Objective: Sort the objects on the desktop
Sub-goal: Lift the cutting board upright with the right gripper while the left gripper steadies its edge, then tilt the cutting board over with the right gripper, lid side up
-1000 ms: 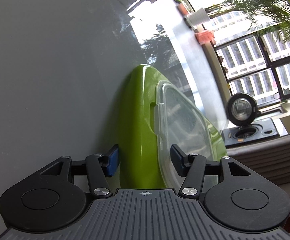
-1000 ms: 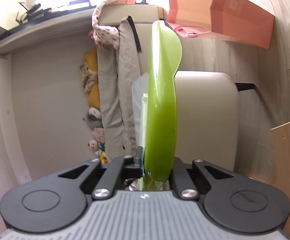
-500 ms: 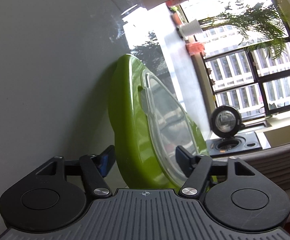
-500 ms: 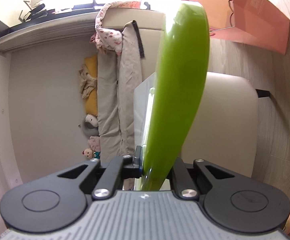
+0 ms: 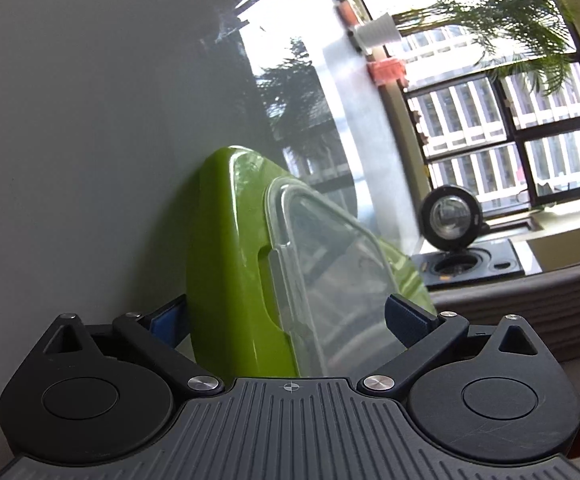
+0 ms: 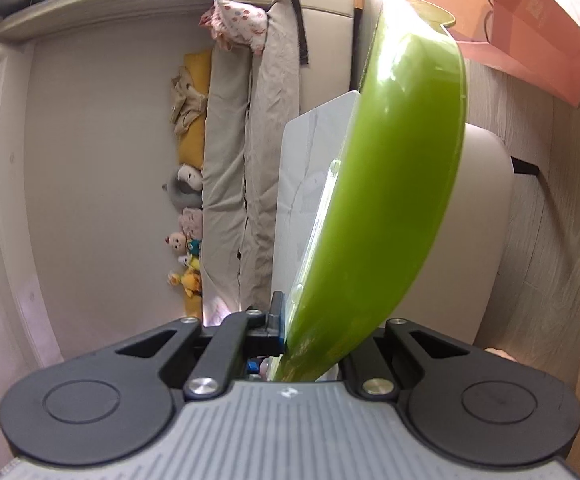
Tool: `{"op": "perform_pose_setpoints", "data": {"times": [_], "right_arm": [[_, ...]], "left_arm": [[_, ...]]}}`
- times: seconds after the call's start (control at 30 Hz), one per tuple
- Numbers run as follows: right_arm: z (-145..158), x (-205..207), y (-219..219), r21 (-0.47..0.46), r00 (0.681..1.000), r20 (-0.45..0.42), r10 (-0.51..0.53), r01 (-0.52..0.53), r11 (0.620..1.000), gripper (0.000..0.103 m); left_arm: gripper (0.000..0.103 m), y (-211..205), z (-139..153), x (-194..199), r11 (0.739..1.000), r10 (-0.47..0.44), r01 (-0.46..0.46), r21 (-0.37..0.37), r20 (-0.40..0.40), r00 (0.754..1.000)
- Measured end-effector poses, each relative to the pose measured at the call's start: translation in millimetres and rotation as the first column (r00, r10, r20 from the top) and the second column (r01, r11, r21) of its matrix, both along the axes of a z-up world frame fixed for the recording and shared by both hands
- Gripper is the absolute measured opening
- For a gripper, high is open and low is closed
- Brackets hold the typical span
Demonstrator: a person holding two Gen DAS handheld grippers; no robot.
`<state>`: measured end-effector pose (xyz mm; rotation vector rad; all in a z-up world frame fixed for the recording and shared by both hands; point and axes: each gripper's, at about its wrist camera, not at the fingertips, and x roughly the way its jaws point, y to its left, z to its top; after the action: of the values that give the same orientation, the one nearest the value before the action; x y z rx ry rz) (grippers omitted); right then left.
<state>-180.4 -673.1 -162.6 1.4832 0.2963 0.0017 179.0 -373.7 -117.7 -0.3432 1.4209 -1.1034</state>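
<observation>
The right tongs (image 6: 313, 340) are clamped on the near edge of the green tray (image 6: 385, 208). The tray stands on its edge, its long side pointing away from them. The left tongs (image 5: 286, 320) are wide apart around the tray's other end (not squeezing), with a clear lid (image 5: 329, 272) leaning on the tray, above the tabletop (image 5: 90, 120).

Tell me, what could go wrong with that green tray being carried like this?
The right gripper pinches only one edge of the green tray, so it could twist or slip. The left gripper straddles the opposite edge with its fingers apart, giving little backup. The clear plastic lid lies loose inside the tray and, since the tray looks tilted, might slide out. The glossy table is close beside the tray, so a bump seems possible.
</observation>
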Motion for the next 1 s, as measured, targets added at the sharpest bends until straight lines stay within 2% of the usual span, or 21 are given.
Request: {"op": "perform_pose_setpoints", "data": {"times": [0.03,0.13,0.27,0.43,0.57,0.67,0.73,0.87,0.93,1.0], "right_arm": [[7,-1,2,-0.032,1.0,-0.004,0.006,-0.006,0.999,0.009],[33,-5,7,-0.114,1.0,0.002,0.021,-0.02,0.993,0.014],[71,-4,18,-0.19,0.997,0.043,0.067,-0.058,0.98,0.022],[130,4,37,-0.276,0.985,0.132,0.113,-0.073,0.958,0.022],[181,23,65,-0.354,0.96,0.209,0.187,-0.105,0.93,0.022],[212,52,99,-0.401,0.924,0.265,0.276,-0.155,0.903,0.022],[225,84,128,-0.415,0.895,0.288,0.34,-0.203,0.887,0.022],[240,152,197,-0.447,0.823,0.308,0.477,-0.317,0.836,0.022],[241,186,234,-0.459,0.776,0.315,0.546,-0.378,0.804,0.022],[235,218,270,-0.455,0.738,0.305,0.602,-0.442,0.773,0.022]], "left_arm": [[0.078,3,2,-1,1.0,-0.003,0.002,0.015,0.028,1.0],[0.068,23,14,4,0.998,0.042,-0.043,-0.05,-0.021,0.999],[0.068,51,60,9,0.985,0.085,-0.085,-0.148,-0.005,0.996],[0.068,88,124,13,0.957,0.149,-0.124,-0.261,0.075,0.986],[0.067,147,181,20,0.93,0.205,-0.141,-0.34,0.16,0.966],[0.068,208,215,22,0.911,0.277,-0.179,-0.372,0.228,0.933],[0.069,260,228,26,0.899,0.342,-0.232,-0.372,0.264,0.902],[0.072,363,236,35,0.864,0.467,-0.354,-0.358,0.304,0.831],[0.075,410,235,34,0.849,0.516,-0.415,-0.327,0.342,0.785],[0.076,447,228,34,0.83,0.555,-0.474,-0.295,0.356,0.752]]}}
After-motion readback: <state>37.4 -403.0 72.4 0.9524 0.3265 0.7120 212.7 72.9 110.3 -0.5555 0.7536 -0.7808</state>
